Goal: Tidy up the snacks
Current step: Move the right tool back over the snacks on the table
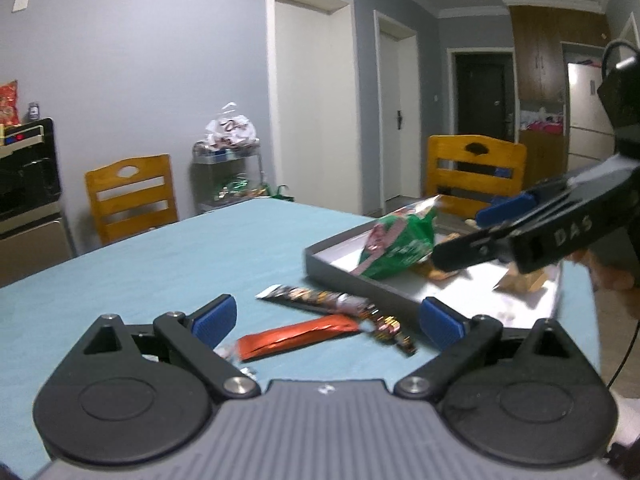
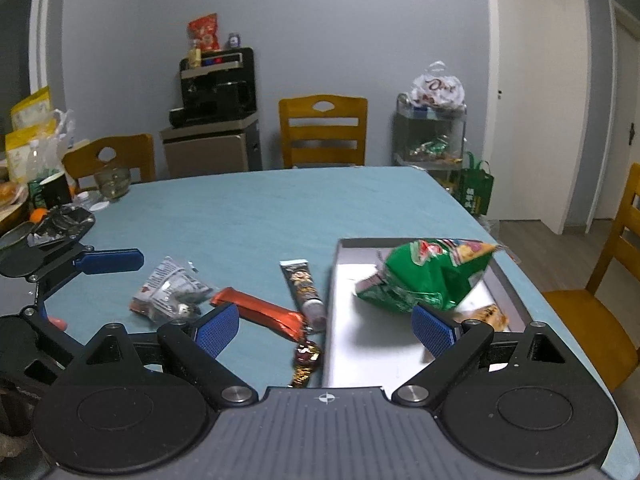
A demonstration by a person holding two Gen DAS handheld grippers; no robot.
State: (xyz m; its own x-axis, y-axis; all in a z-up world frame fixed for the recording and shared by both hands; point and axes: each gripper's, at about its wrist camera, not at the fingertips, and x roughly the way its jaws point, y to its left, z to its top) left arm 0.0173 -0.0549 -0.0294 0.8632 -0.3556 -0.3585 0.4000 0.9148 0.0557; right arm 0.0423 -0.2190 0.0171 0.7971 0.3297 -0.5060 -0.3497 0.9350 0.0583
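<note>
**A:** In the left wrist view, why was your left gripper (image 1: 326,320) spread wide over the orange bar (image 1: 298,336)?

**B:** You held nothing there; the fingers straddled that bar, which lay just outside the tray (image 1: 340,276) beside the dark tube packet (image 1: 316,298), likely your next pick.

**A:** And the right wrist view?

**B:** Your right gripper (image 2: 326,330) also stood released, at the tray's near edge. The green bag (image 2: 428,276) looked blurred, tilted inside the tray, probably just let go. The clear packet (image 2: 170,292) waited farther out from the tray.
</note>
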